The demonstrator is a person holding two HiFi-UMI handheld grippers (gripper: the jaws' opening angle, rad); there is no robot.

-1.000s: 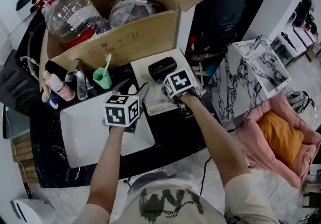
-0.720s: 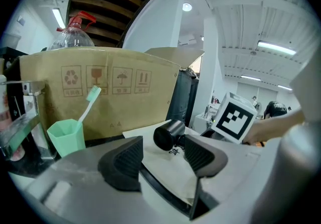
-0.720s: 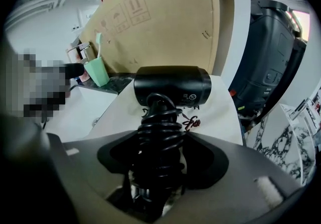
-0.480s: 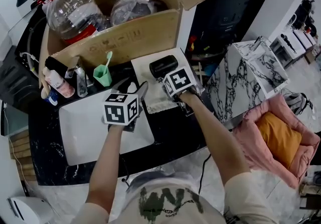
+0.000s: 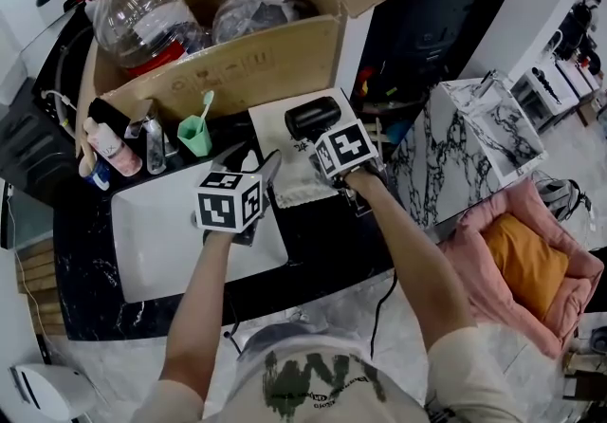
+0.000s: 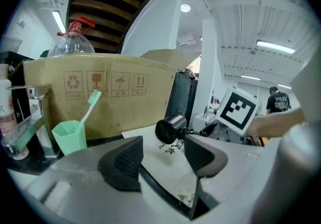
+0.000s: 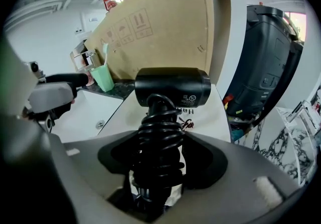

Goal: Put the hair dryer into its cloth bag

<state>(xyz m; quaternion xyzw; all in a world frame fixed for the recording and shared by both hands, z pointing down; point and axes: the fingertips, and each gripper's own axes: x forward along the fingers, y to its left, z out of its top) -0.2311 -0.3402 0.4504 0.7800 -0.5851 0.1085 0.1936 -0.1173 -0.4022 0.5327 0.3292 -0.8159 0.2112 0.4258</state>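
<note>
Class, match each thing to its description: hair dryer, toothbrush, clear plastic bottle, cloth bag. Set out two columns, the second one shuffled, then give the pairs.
1. hair dryer
2. toothbrush
3. clear plastic bottle
4. cloth bag

A. stands in the green cup
B. white, lying flat on the dark counter beside the sink
C. black, with its cord coiled round the handle
D. inside the cardboard box

Pairs: 1-C, 2-A, 3-D, 4-B
</note>
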